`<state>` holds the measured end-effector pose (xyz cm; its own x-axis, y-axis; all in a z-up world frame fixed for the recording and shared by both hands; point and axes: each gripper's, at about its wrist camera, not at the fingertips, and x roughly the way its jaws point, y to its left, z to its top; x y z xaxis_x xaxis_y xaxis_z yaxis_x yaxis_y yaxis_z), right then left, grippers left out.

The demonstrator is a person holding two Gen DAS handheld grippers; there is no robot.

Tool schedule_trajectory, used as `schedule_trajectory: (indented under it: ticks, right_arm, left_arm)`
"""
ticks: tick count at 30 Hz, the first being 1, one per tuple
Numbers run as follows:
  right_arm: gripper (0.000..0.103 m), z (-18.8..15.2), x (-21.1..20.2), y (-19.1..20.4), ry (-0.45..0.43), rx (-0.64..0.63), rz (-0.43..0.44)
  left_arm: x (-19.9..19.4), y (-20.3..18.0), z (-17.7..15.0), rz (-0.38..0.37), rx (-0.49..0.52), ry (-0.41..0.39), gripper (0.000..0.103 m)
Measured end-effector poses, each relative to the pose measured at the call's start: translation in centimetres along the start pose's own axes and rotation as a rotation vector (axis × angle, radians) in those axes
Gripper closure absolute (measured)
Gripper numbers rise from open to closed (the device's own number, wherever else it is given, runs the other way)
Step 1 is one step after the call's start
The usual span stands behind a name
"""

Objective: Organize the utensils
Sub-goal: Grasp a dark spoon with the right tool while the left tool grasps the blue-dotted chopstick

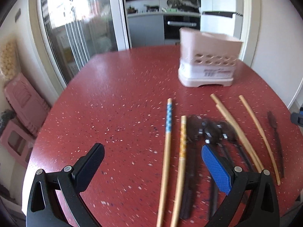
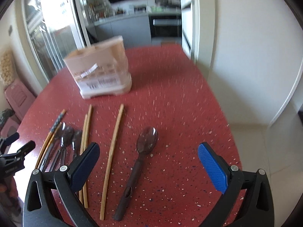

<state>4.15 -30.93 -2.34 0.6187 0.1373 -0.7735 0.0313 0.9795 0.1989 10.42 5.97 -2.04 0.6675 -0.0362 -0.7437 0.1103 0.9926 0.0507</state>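
Note:
A pink utensil holder (image 1: 208, 60) stands upright at the far side of the red table (image 1: 117, 98); it also shows in the right wrist view (image 2: 102, 71). Wooden chopsticks (image 1: 167, 151) and dark spoons (image 1: 210, 132) lie in a row in front of it. My left gripper (image 1: 151, 160) is open and empty above two patterned chopsticks. My right gripper (image 2: 149, 160) is open and empty above a lone dark spoon (image 2: 140, 158) and a plain chopstick (image 2: 111, 157). The left gripper (image 2: 17, 151) also shows at the left edge of the right wrist view.
Pink plastic stools (image 1: 20, 109) stand on the floor left of the table. A white wall (image 2: 246, 56) and tiled floor lie to the right. A kitchen doorway is behind the table.

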Motion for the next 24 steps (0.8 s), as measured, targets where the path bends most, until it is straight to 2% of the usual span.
schedule_trajectory:
  ticks: [1,5,7,10,12,14,18,23,24]
  right_arm:
    - [0.001,0.4,0.7,-0.1,0.043,-0.002,0.010]
    - [0.019,1.1,4.3,-0.5,0.254,0.047,0.031]
    - [0.027,1.1,5.5,-0.4,0.315,0.063,0.035]
    - [0.033,0.9,7.0,0.1,0.392,0.065,0.025]
    - [0.037,1.2,7.5,0.8,0.399,0.038,0.004]
    - [0.038,1.4,8.0,1.3,0.426,0.019,-0.015]
    - [0.039,1.5,8.4,2.4,0.463,-0.045,-0.067]
    - [0.054,1.5,9.2,4.3,0.464,-0.102,-0.075]
    - [0.063,1.6,9.3,4.5,0.467,-0.105,-0.068]
  left_arm:
    - [0.6,0.4,0.3,-0.010,-0.001,0.018,0.000]
    - [2.8,1.3,1.0,-0.056,0.000,0.106,0.000]
    - [3.6,1.1,1.1,-0.069,0.026,0.138,0.000]
    - [4.7,0.5,1.3,-0.065,0.075,0.186,0.000]
    - [5.3,0.1,1.5,-0.065,0.103,0.207,0.000]
    - [5.8,-0.3,1.7,-0.074,0.127,0.225,0.006]
    - [6.5,-0.4,1.8,-0.094,0.137,0.251,0.009]
    - [6.7,-0.8,2.3,-0.145,0.150,0.281,0.024]
    - [6.7,-0.9,2.4,-0.153,0.150,0.289,0.029]
